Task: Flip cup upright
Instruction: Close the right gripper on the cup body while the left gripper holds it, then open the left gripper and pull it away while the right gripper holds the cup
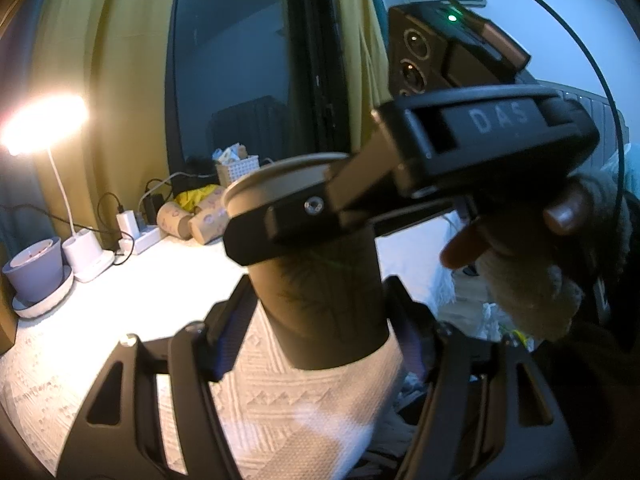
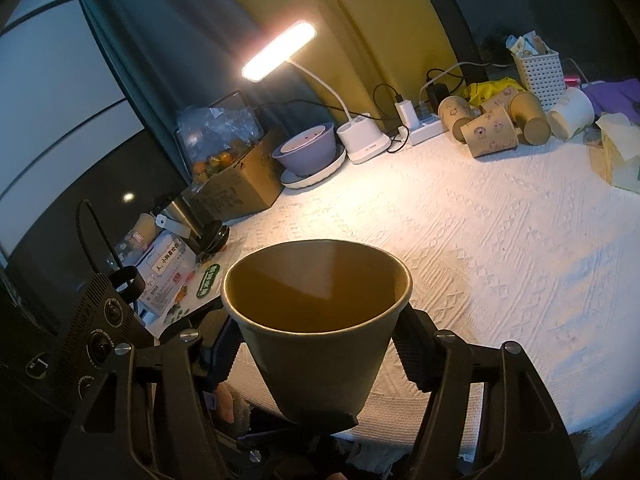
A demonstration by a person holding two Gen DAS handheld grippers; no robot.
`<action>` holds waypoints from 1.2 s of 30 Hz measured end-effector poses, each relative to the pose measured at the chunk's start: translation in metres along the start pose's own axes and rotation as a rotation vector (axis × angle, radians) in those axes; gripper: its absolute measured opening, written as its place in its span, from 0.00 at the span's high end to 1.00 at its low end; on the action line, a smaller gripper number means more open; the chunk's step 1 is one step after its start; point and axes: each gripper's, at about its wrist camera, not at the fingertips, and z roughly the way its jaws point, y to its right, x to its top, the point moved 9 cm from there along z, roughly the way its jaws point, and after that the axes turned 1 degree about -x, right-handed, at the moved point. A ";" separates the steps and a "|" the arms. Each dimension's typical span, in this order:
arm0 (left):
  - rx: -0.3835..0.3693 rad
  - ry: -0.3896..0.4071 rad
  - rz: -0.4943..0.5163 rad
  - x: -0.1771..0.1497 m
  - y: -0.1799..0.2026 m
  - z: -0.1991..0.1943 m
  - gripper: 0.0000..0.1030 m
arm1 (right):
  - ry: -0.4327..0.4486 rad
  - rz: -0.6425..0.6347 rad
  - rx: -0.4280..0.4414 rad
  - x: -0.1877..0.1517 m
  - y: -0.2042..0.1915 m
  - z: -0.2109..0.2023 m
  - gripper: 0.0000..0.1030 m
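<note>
A brown paper cup (image 2: 316,340) is held mouth-up above the white tablecloth (image 2: 500,248). In the right wrist view my right gripper (image 2: 316,354) has its fingers against both sides of the cup, just below the rim. In the left wrist view the same cup (image 1: 328,312) stands upright in the air, with the right gripper's finger (image 1: 280,228) clamped across it near the rim. My left gripper (image 1: 320,332) has its fingers on either side of the cup's lower half, with narrow gaps showing, so it looks open around the cup.
Several paper cups (image 2: 492,124) lie on their sides at the back of the table, next to a white basket (image 2: 538,70) and a power strip (image 2: 424,124). A lit desk lamp (image 2: 280,50), a purple pot on a saucer (image 2: 308,152) and a cardboard box (image 2: 236,184) stand back left. A tissue box (image 2: 616,156) is at right.
</note>
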 end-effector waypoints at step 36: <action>0.207 -0.143 -0.420 -0.033 -0.137 0.000 0.25 | 0.207 -0.163 -0.376 0.046 0.060 0.007 0.33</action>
